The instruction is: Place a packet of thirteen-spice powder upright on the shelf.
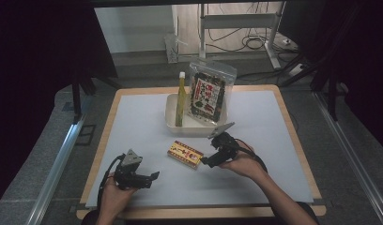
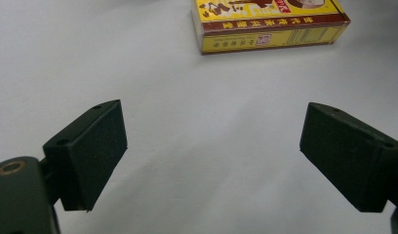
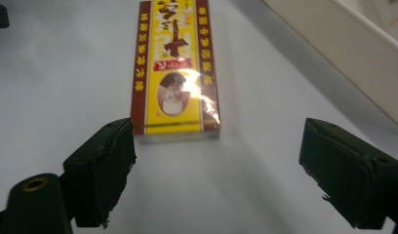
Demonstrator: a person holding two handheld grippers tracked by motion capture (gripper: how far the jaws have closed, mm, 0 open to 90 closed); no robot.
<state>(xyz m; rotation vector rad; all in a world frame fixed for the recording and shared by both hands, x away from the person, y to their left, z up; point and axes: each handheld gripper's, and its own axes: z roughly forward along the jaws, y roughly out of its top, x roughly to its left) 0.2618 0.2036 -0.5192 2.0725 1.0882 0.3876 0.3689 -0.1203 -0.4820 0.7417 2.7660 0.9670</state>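
The left forearm enters from the table's near edge, close to the near-left corner. The left hand point(image 1: 115, 190) grips the left gripper point(image 1: 153, 177), which lies low over the table and points toward the right edge. Its jaws stand wide apart, nothing between them. The right forearm comes in from the near edge further right and angles inward toward the table's middle. The right hand point(image 1: 243, 164) holds the right gripper point(image 1: 206, 161), tilted down and pointing left, its jaws spread wide too.
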